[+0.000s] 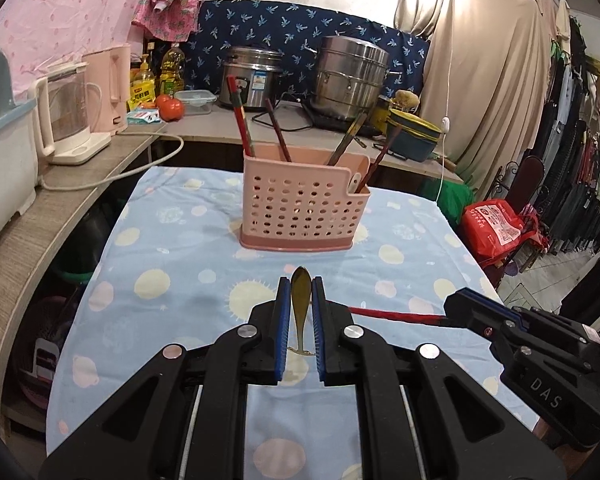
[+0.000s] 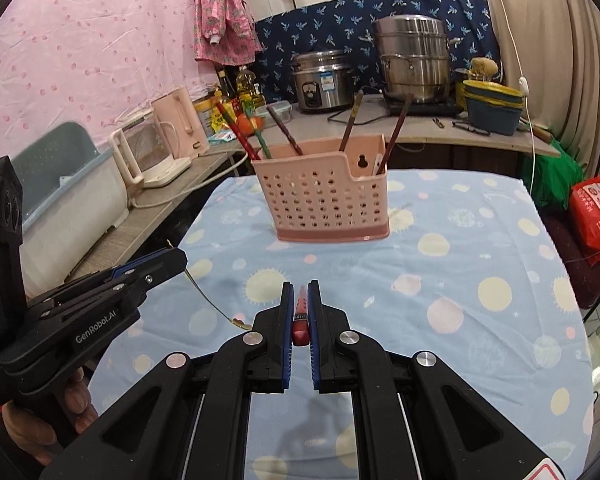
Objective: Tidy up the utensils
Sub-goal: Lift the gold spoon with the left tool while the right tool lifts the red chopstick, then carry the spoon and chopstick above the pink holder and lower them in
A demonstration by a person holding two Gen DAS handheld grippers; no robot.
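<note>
Right now the slim brass-coloured metal spoon [image 1: 301,312] is sitting pinched between the blue-padded fingers [image 1: 283,332] of the left gripper [image 1: 301,284], bowl end pointing fwd toward the pink perforated plastic utensil caddy [image 1: 305,200], held just above the surface w/ the blue dotted cloth [image 1: 172,264]. To its right, the red patterned chopstick [image 1: 396,315] is being gripped by the right gripper [image 2: 301,290], whose fingers [image 2: 287,328] are closing nearly together on the stick's red end [image 2: 301,320]. The caddy is standing upright mid-surface, well ahead of both grippers, w/ several dark red and brown chopsticks [image 1: 278,130] leaning inside it. Behind it, on the back counter, a steel rice cooker [image 1: 252,76] and a tall steel steamer pot [image 1: 350,76] are standing side by side.
</note>
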